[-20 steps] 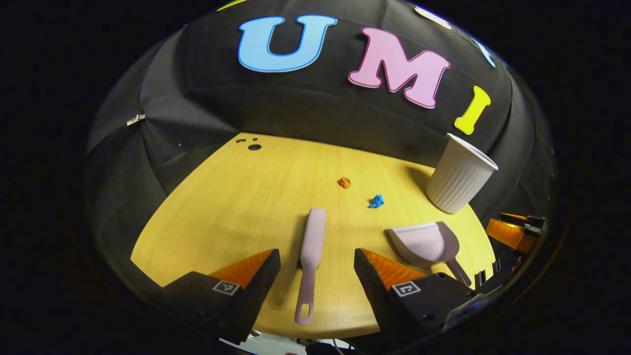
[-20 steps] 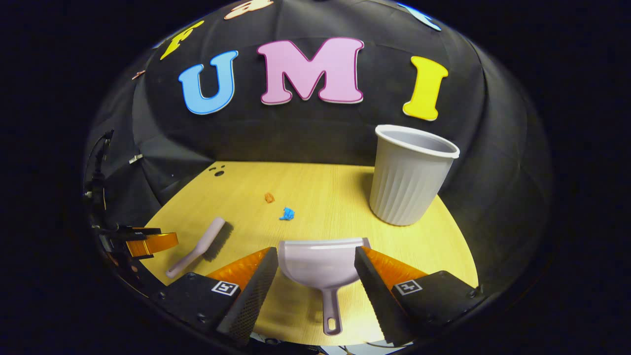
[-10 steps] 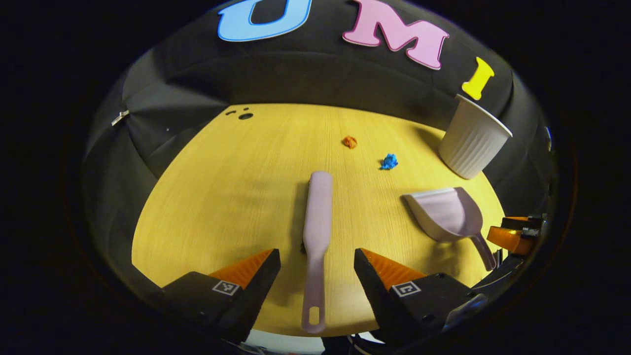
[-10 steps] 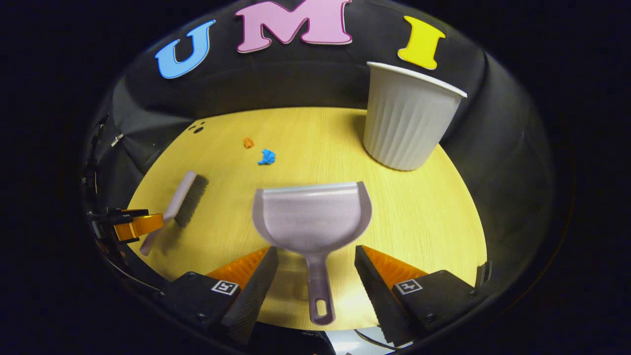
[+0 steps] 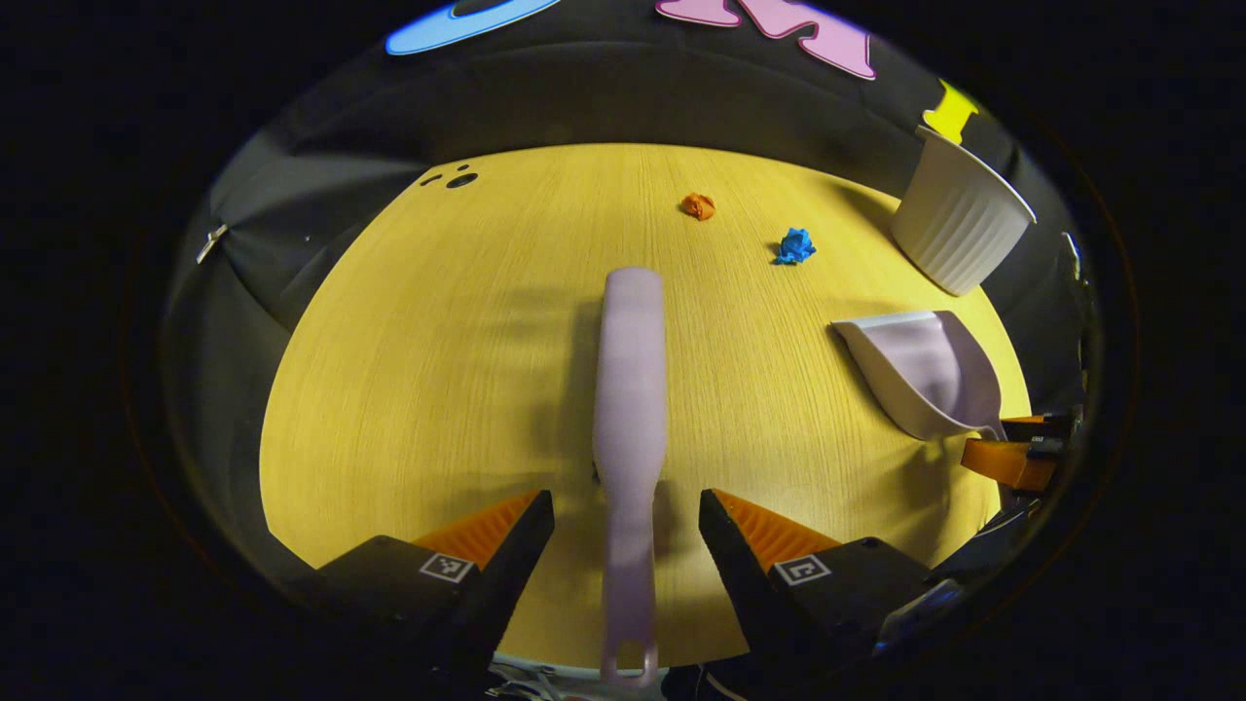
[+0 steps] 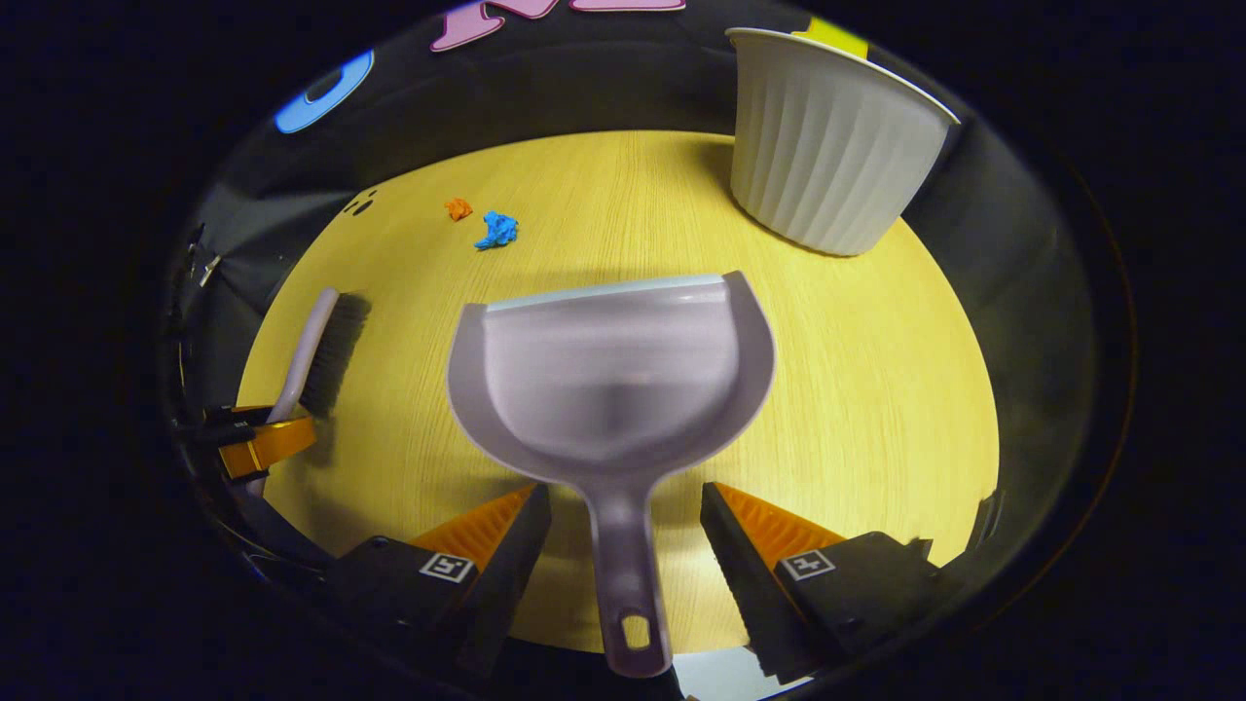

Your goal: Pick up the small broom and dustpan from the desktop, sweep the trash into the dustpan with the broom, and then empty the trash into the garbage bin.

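left gripper (image 5: 626,511): fingers spread wide, straddling the broom handle at bottom centre of the left gripper view; no contact on either side that I can see

right gripper (image 6: 625,506): fingers spread too, one each side of the dustpan handle, bottom centre of the right gripper view; not pinching it

broom (image 5: 631,389): pale lilac, lying flat on the desktop, handle end toward the near edge, head pointing up-frame; bristles dark, seen at left of the right gripper view (image 6: 326,355)

dustpan (image 6: 611,380): same lilac, flat on the wood, open lip facing away toward the trash (handy for sweeping in later); at right in the left gripper view (image 5: 925,370)

why so placed: both handles point at the near table edge, so each gripper can come straight in along its handle; looks like pre-grasp on both, judged from the straddle

trash: orange scrap (image 5: 698,205) and blue scrap (image 5: 795,245), close together, upper centre of the left gripper view, well apart from both tools

garbage bin (image 6: 827,146): white ribbed cup-shaped bin, upper right, upright, mouth open, near the far edge

desktop (image 5: 428,370): bare wood left of the broom, plenty of sweep room

edges: handle tips sit right at the near edge (the broom's seems to overhang)

risk: closing off-centre could nudge a handle sideways
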`<state>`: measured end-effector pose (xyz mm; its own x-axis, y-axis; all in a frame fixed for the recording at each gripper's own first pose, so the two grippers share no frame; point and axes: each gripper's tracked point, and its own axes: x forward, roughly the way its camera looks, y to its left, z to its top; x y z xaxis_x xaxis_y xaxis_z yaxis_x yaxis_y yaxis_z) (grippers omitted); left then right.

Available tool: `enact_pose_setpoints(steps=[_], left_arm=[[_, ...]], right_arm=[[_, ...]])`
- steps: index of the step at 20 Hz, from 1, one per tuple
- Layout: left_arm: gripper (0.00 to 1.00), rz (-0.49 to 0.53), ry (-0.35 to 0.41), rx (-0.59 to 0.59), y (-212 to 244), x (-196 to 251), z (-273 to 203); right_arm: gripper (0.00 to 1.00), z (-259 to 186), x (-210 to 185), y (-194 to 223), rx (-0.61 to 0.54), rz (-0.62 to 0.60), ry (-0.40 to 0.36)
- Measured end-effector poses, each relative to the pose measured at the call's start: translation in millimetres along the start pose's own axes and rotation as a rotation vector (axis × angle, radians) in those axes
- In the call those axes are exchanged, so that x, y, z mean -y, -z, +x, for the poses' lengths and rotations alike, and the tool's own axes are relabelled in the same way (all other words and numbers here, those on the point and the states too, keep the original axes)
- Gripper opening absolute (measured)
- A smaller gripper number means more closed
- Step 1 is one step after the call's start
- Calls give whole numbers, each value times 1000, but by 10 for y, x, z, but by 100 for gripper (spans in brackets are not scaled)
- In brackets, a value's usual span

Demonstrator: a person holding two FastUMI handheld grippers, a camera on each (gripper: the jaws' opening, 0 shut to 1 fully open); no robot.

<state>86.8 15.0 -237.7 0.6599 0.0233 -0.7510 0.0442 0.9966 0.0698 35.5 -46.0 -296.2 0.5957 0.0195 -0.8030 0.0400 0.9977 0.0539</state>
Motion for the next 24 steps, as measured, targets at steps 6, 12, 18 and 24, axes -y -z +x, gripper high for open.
enact_pose_setpoints(steps=[6,12,18,24], left_arm=[[96,-6,4,-70,-8,4,187],[90,46,-8,-91,-82,-52,330],[59,94,7,-89,-160,63,372],[32,48,20,-65,-216,60,395]], right_arm=[[69,194,-97,55,-71,38,-25],[33,244,-105,48,-106,17,-12],[37,276,-106,60,-136,9,-24],[36,296,-107,57,-155,-16,-60]])
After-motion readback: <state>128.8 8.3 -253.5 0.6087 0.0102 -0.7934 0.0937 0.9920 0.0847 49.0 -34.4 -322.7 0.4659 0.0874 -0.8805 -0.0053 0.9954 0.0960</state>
